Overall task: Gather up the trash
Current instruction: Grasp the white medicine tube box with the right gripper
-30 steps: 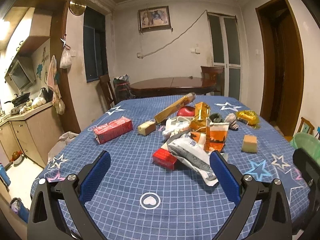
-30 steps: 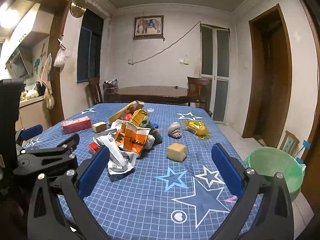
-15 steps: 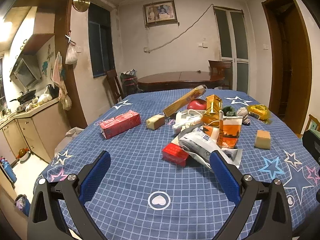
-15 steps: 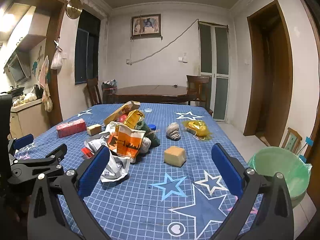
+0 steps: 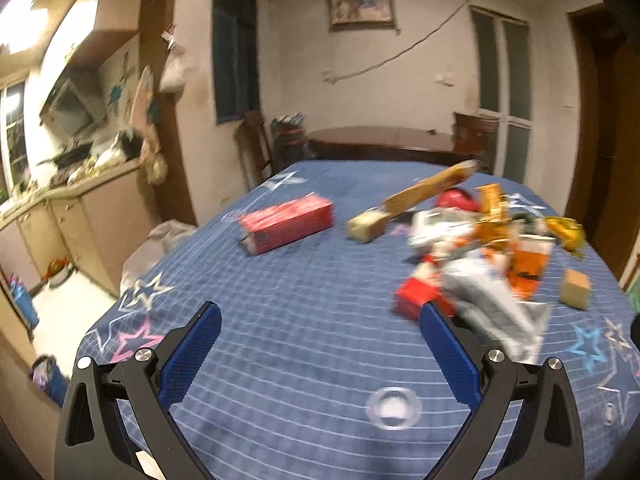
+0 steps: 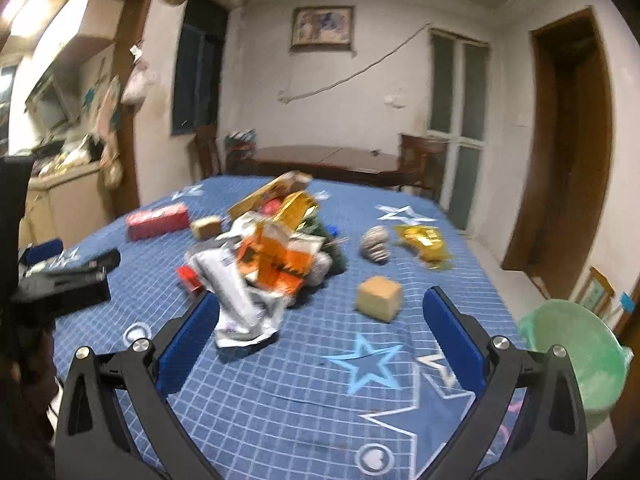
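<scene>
Trash pile: a heap of crumpled wrappers is lying near the middle of the table, blurred in both views; an orange and white carton (image 6: pixel 276 264) is sitting on top, a crumpled grey-white bag (image 6: pixel 236 304) is spilling toward the near edge, and a small red box (image 5: pixel 418 300) is lying at its left foot.
Loose pieces: a long red box (image 5: pixel 286 222) is lying well apart to the left of the heap; a long tan box (image 5: pixel 430 190) is leaning at a tilt over a small tan block (image 5: pixel 366 228); a yellow sponge block (image 6: pixel 378 298) is sitting just right of the heap; a grey striped ball (image 6: pixel 376 242) and a yellow wrapper (image 6: pixel 424 240) are lying farther back on the right.
Left gripper (image 5: pixel 318 328): its blue-padded fingers are standing wide apart, holding nothing, hanging over bare cloth with the right pad's tip overlapping the red box's edge in view.
Right gripper (image 6: pixel 320 312): spread wide and empty, hovering over the near right part of the table, the grey-white bag just beside its left finger.
Bin: a green plastic basin (image 6: pixel 572 356) is standing beside the table's right edge, lower than the tabletop.
Surface: a blue checked tablecloth (image 5: pixel 304 320) printed with stars is covering the table.
Room: a dark wooden table (image 6: pixel 328 160) with chairs is standing behind, a framed picture (image 6: pixel 322 26) is hanging on the pale wall, a kitchen counter is running along the left, a brown door frame on the right.
</scene>
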A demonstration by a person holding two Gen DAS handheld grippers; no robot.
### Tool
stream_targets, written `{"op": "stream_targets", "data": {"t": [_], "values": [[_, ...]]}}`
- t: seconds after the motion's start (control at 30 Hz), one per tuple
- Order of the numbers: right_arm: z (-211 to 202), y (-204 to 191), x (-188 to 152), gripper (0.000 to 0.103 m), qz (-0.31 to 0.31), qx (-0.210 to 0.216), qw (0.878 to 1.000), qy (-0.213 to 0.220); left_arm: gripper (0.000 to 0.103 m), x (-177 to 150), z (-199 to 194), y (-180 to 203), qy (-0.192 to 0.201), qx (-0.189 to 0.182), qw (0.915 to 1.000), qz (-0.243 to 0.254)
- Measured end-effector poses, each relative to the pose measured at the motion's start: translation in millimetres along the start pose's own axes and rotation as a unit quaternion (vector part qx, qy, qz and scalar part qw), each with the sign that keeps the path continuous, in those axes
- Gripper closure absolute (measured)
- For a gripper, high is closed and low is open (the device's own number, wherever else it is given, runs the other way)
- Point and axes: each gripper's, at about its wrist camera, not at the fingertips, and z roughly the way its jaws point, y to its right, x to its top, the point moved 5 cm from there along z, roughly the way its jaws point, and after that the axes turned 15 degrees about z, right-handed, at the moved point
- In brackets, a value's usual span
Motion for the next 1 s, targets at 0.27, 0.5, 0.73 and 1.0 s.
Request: {"op": "stream_targets", "data": {"t": [0.27,0.5,0.73,1.0], "values": [[47.8,-61.8,-9.6,0.011,-0.156,0.052,0.984,-0.071,0.004,-11.1,25.1,-49.3,-0.03,0.018,0.9989,-0.032],[94.3,-88.2,-21.9,0.031,-0.238,0.05,0.964,-0.112,0.005,-5.1,44.9,-70.7,-0.047,-0.003,0.9971,-0.06],[119.2,-84.5,-34.9,0.071,-0.249,0.04,0.957,-0.142,0.006,1.2,63.5,-63.8,-0.065,-0.024,0.9962,-0.053],[59.2,-57.7,-20.1,0.073,-0.169,0.095,0.975,-0.111,0.006,39.9,78.8,-35.8,-0.056,-0.104,0.9928,-0.015]]}}
